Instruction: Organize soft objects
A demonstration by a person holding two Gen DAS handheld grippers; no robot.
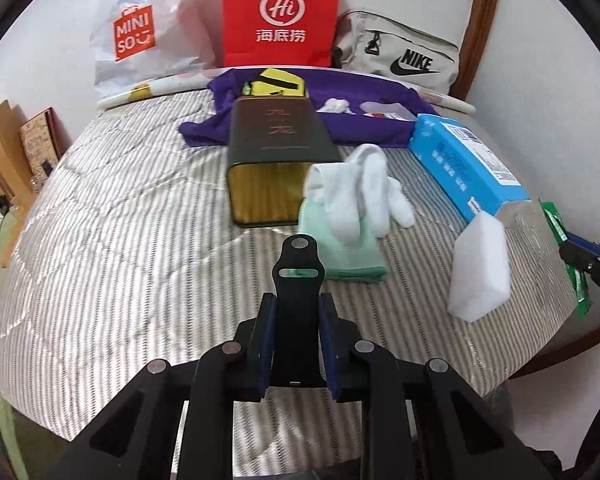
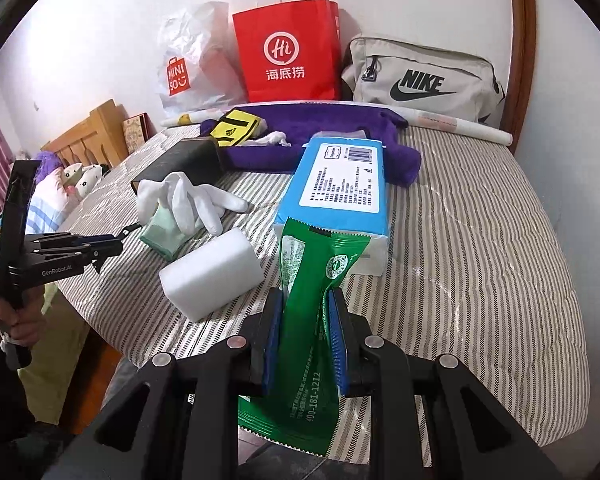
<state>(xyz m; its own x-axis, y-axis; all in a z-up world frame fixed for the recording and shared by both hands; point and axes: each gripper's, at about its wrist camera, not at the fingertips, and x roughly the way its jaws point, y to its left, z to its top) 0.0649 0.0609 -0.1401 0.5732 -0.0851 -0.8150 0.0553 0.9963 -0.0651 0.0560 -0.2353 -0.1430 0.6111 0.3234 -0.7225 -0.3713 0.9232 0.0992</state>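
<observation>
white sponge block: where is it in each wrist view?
Left wrist: white sponge block at right, lying against the near end of the blue tissue pack.
Right wrist: white sponge block left of centre, beside the green packet in the right tongs.
Shared landmark: red paper bag.

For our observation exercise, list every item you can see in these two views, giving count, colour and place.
green foil packet: 1, green, clamped in right gripper
white foam block: 1, white, near table edge
white cotton gloves: 1 pair, white, on mint cloth
mint folded cloth: 1, pale green, table centre
blue tissue pack: 1, blue, behind packet
dark rectangular tin: 1, black-gold, left of gloves
purple towel: 1, purple, table rear
red paper bag: 1, red, at wall
white plastic bag: 1, white, left of red bag
beige Nike pouch: 1, beige, right rear
striped table cover: 1, grey-white
left gripper: shut on black strap
right gripper: shut
</observation>
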